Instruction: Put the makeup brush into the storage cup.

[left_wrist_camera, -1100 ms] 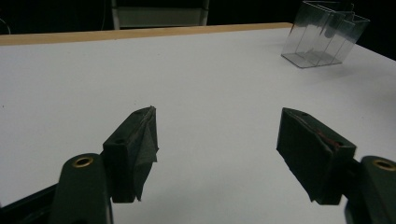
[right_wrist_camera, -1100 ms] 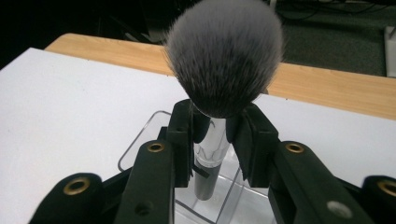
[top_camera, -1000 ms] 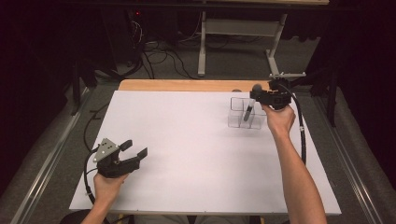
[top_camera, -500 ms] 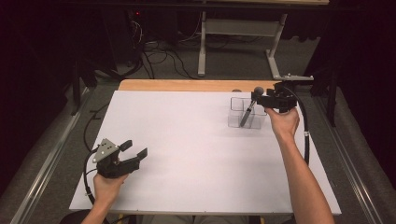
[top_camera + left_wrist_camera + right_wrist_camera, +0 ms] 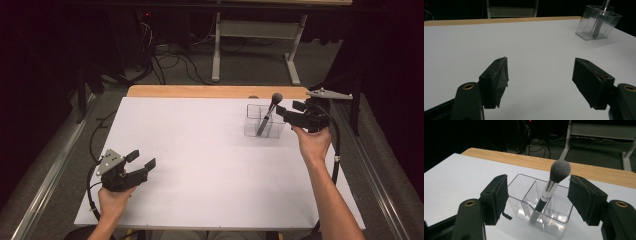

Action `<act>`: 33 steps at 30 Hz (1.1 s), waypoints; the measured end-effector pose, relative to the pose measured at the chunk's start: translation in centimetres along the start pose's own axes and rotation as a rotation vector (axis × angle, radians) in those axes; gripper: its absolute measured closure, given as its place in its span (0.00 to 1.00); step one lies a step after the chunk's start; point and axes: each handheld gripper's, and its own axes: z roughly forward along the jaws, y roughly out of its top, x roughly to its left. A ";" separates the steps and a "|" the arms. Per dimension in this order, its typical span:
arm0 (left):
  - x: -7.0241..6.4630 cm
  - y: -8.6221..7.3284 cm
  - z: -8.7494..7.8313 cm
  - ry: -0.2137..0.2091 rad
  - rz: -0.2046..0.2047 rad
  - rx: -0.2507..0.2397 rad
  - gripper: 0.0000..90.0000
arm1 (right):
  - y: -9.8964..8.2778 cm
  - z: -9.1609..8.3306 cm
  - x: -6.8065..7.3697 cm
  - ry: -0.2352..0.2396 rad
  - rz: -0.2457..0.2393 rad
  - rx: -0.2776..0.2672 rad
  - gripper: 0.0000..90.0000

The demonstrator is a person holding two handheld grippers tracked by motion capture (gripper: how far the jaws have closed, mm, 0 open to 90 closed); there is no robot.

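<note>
A makeup brush (image 5: 270, 111) with a grey head and silver ferrule leans head-up in a clear divided holder (image 5: 252, 125) at the far right of the white table (image 5: 200, 150). My right gripper (image 5: 287, 111) hovers just right of the holder. Its jaws have just been opening and stand wide, with the brush beyond their tips and untouched. In the right gripper view the brush (image 5: 549, 187) stands in the holder (image 5: 524, 192) ahead of the open gripper (image 5: 537, 192). My left gripper (image 5: 141, 159) rests open at the near left, with nothing between its jaws (image 5: 541, 75). The holder (image 5: 589, 22) shows far off in that view.
A bare wooden strip (image 5: 200, 91) runs along the table's far edge. Behind it, on the dark floor, lie cables (image 5: 175, 55) and a white stand (image 5: 260, 30). Metal rails run along both sides of the table.
My right gripper has let go of the brush and drawn back to the right, its jaws now wide. The brush stays leaning in the holder. The left gripper has not moved.
</note>
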 end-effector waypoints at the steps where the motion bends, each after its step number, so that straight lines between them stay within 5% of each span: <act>1: 0.1 0.0 -0.1 0.005 0.000 -0.002 0.32 | -0.1 -0.3 0.0 -0.001 -0.005 -0.001 0.38; 24: 0.6 0.0 -0.7 0.024 -0.016 -0.017 0.32 | -2.1 -3.0 0.3 0.025 -0.027 -0.022 0.39; 33: 0.6 0.1 -0.5 0.027 -0.012 -0.015 0.31 | -2.3 -3.5 1.4 0.049 -0.100 -0.015 0.39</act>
